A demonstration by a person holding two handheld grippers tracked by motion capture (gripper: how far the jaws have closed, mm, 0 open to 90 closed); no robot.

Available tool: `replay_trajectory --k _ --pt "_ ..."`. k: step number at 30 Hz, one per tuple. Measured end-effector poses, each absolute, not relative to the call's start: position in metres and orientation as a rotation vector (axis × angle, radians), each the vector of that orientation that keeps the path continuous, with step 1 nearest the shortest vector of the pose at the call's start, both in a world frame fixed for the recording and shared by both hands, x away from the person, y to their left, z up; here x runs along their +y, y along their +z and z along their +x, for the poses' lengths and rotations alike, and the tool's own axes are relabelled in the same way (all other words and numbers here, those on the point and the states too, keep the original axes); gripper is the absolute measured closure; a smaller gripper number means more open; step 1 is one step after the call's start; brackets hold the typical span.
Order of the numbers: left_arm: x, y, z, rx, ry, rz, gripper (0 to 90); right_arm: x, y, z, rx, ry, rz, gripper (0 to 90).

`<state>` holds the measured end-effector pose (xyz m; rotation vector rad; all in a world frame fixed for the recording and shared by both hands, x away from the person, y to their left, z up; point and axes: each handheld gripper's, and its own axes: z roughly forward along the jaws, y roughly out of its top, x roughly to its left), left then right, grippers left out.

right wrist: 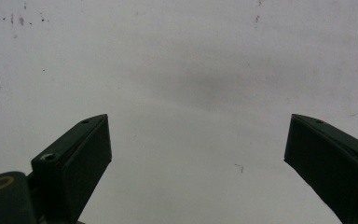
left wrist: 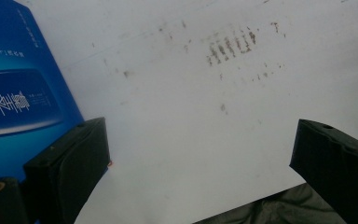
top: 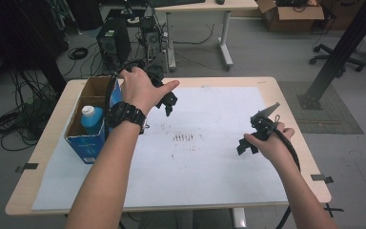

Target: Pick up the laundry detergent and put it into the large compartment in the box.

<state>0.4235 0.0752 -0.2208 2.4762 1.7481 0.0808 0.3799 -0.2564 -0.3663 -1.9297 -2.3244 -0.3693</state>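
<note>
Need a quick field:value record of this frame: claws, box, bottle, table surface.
left claw: open, empty, held above the sheet beside the box
right claw: open, empty, over bare sheet at the right
blue box: open-topped, at the table's left edge
bottle: blue with white cap, upright inside the box
white sheet: covers most of the table, dark smudges near its middle

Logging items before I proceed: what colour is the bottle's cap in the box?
White, on a blue bottle; high view shows it best.
</note>
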Motion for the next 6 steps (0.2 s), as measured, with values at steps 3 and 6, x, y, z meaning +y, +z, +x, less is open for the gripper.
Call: replay_trajectory --k 3,6 --pt "0.0746 -0.2215 0.4234 1.747 0.088 2.477 4.9 -0.2566 -0.3656 0.3798 -2.322 -0.372 -1.931 7.4" --pt "0.0748 -0.2213 0.4235 1.741 0.082 2.482 4.8 -0.2569 -0.3650 0.3799 -2.318 -0.370 -1.938 7.4"
